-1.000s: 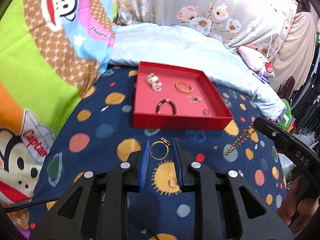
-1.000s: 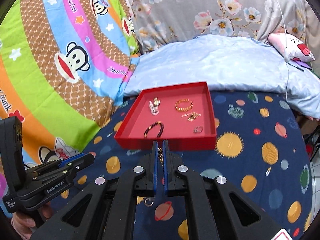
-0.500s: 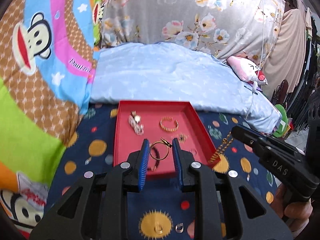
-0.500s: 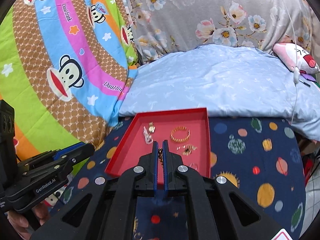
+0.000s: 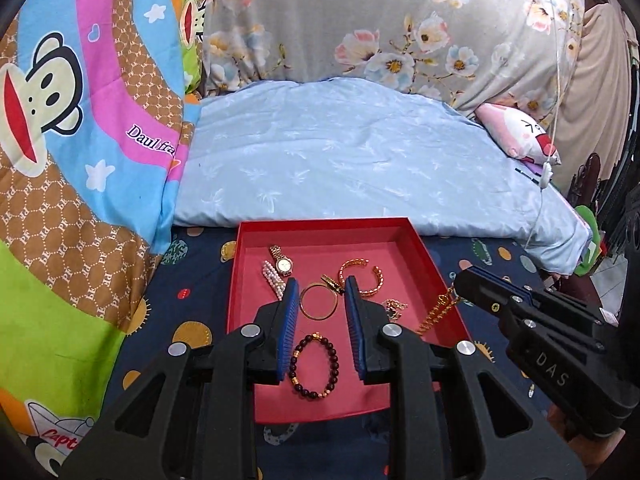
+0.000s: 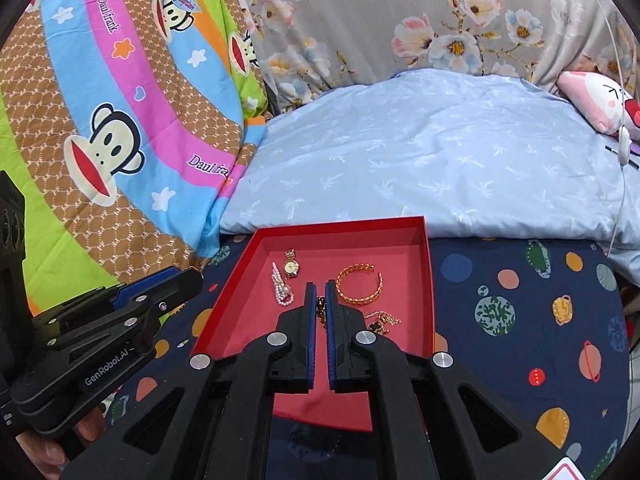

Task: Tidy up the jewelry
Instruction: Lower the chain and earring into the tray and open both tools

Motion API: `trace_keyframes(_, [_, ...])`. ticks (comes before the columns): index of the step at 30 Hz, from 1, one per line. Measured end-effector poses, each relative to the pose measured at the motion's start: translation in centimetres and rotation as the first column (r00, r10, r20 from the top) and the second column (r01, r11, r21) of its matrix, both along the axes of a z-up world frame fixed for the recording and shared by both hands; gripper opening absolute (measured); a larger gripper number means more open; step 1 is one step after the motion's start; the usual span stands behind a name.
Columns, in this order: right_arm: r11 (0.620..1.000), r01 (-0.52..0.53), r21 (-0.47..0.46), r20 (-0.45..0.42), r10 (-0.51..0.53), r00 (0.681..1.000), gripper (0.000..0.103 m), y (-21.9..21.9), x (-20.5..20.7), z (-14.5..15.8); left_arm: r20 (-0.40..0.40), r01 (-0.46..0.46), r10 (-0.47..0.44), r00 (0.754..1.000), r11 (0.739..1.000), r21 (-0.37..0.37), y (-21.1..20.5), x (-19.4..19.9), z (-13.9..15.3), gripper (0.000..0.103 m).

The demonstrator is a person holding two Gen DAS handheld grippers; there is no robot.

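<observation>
Over the middle of the shallow red cardboard tray [image 5: 256,236], which lies on the planet-print navy bedspread [image 6: 520,320] near the pale blue pillow [image 5: 340,168], the left gripper [image 5: 318,300] is held with a thin gold bangle [image 5: 319,302] between its blue-padded fingers [image 5: 290,320]. The bangle is seen broadside, its ring facing the camera, and both pads appear to press on its rim, so it is judged to be gripped and not yet set down; the tray floor lies directly below and ahead of the fingers. A dark beaded bracelet [image 5: 314,366] rests on the tray floor toward the near edge, beneath the left fingers, while a gold wristwatch [image 5: 282,262] and a pearl hair clip [image 5: 274,280] lie toward the far left corner and an open gold chain-link cuff [image 6: 360,284] toward the far right. At the tray's right edge, the right gripper [image 6: 320,306] is held with its fingers nearly together on a gold chain necklace [image 5: 438,312], which hangs from the tips over the right rim, its long axis running down toward the tray. The coming release is judged to turn on the bangle being above bare floor between the bracelet and the cuff; the left gripper is the nearer to that spot.
</observation>
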State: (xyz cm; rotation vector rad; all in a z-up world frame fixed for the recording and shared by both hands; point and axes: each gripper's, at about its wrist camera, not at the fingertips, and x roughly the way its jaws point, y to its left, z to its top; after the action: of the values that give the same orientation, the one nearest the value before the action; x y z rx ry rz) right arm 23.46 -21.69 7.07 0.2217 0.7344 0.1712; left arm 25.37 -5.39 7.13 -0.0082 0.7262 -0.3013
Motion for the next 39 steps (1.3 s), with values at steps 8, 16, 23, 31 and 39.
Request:
trace_keyframes(8, [1.0,0.015,0.005,-0.04,-0.015,0.999,0.003,-0.3,1.7,-2.0,-0.033,-0.018,0.019,0.999,0.999,0.027,-0.5,2.0,-1.9,0.023])
trace_keyframes(16, [1.0,0.008,-0.004,-0.055,-0.008,0.998,0.004,0.3,2.7,-2.6,-0.05,-0.036,0.037,0.998,0.999,0.027,-0.5,3.6,-2.6,0.023])
trace_keyframes(23, [0.999,0.036,-0.031,-0.028,-0.037,0.999,0.024,0.5,2.4,-2.4,-0.061,-0.062,0.064,0.996,0.998,0.027,-0.4,4.2,-3.0,0.053])
trace_keyframes(31, [0.999,0.04,-0.019,-0.011,-0.04,0.999,0.033,0.1,-0.5,-1.3,-0.058,-0.09,0.09,0.994,0.996,0.015,1.0,2.6,-2.7,0.057])
trace_keyframes(39, [0.999,0.041,0.003,-0.032,-0.04,0.999,0.033,0.2,-6.7,-2.2,-0.074,-0.125,0.124,0.99,0.992,-0.008,3.9,-2.1,-2.7,0.057])
